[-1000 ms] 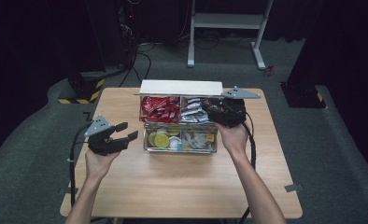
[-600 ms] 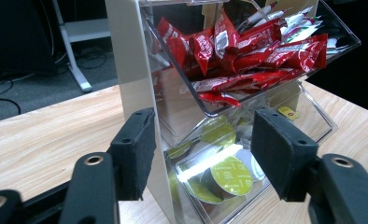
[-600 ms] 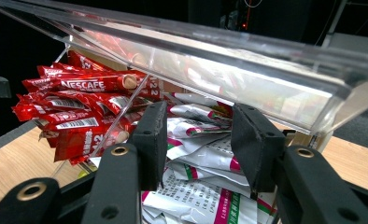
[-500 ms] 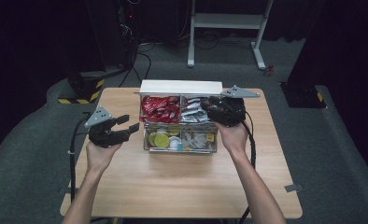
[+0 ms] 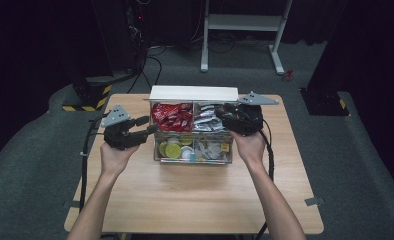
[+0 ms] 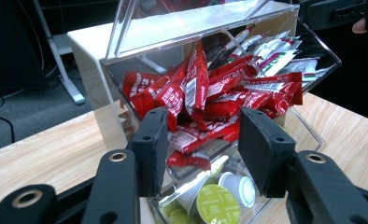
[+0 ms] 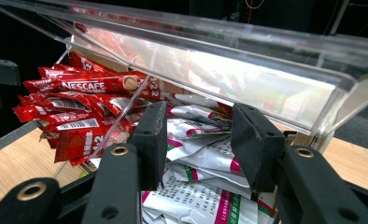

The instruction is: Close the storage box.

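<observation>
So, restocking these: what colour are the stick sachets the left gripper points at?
Red sachets with white print, clearest in the left gripper view.

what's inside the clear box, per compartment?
Clear box: red sachets back left, white sachets back right, green-lidded capsules front left. Front right holds small items, too blurred to tell; lower layers are covered.

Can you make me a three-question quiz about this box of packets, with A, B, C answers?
1. Where is the clear box on the table?
A. toward the far edge
B. at the near edge
C. off the table

2. What colour are the packets ahead of the left gripper?
A. blue
B. red
C. yellow

3. Is the left gripper holding anything?
A. a red packet
B. a cup
C. nothing

Answers:
1 A, since the high view shows the box by the far edge with bare wood in front.
2 B, since the left gripper view shows a heap of red sticks.
3 C, since its jaws, which have just been closing, stand apart with nothing pressed between them.
</observation>
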`<state>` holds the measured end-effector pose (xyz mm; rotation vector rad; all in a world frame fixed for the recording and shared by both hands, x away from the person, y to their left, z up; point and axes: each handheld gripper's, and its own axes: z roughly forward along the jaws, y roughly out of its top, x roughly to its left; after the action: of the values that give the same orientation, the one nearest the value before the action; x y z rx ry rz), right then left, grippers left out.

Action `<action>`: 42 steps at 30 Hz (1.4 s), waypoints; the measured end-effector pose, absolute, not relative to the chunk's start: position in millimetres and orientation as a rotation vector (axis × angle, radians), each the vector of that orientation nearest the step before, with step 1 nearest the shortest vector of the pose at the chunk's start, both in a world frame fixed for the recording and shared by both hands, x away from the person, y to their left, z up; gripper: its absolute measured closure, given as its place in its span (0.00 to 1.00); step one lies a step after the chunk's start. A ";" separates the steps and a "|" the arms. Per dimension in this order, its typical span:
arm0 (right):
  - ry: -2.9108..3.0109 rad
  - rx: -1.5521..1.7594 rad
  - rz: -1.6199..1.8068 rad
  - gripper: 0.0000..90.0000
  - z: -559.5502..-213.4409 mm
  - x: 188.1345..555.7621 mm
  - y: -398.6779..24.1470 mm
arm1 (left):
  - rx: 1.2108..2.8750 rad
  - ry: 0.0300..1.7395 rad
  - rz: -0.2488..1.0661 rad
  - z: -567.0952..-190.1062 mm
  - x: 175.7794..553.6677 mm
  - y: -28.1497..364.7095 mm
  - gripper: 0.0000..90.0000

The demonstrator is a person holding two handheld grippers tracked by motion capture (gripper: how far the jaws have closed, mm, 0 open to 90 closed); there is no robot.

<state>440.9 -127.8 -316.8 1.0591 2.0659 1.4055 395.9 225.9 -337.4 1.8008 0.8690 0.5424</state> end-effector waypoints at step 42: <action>2.083 1.064 1.401 0.62 -317.6 443.5 -125.2 | 1.878 0.911 0.540 -331.5 433.0 190.5 0.87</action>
<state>443.5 -125.2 -317.6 1.0636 2.0831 1.4009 433.0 190.5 -331.5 1.8776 0.9107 0.5402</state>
